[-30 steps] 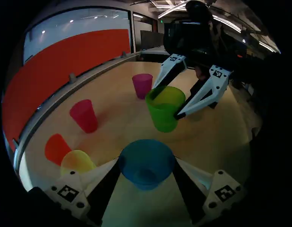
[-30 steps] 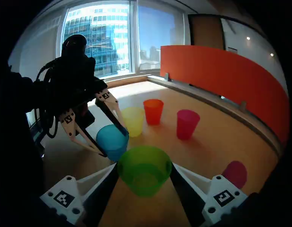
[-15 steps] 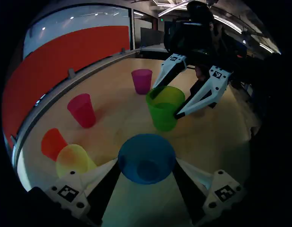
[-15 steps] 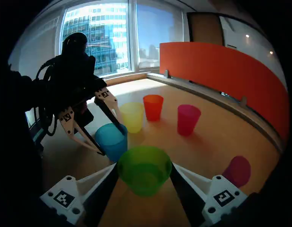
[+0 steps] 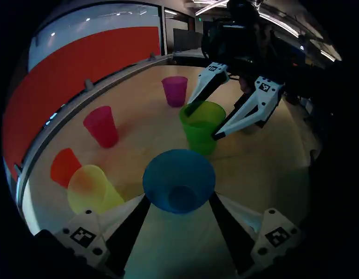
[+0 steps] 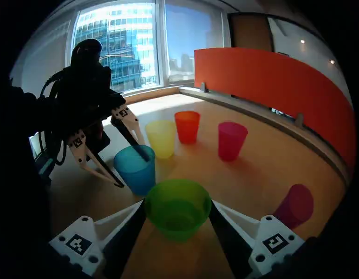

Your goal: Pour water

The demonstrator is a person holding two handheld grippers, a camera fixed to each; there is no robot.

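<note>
Pinching blue cup (image 5: 179, 179) between left gripper (image 5: 178, 197) fingers, green cup (image 6: 178, 209) between right gripper (image 6: 177, 203) fingers. Held upright, close together, over wooden table (image 6: 263, 169).

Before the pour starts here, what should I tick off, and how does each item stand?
1. The left tongs shut on the blue cup: ok.
2. The right tongs shut on the green cup: ok.
3. Both held cups upright: ok.
4. Water in either cup: cannot tell.
5. One cup's rim over the other's mouth: not ok, they are side by side.
</note>
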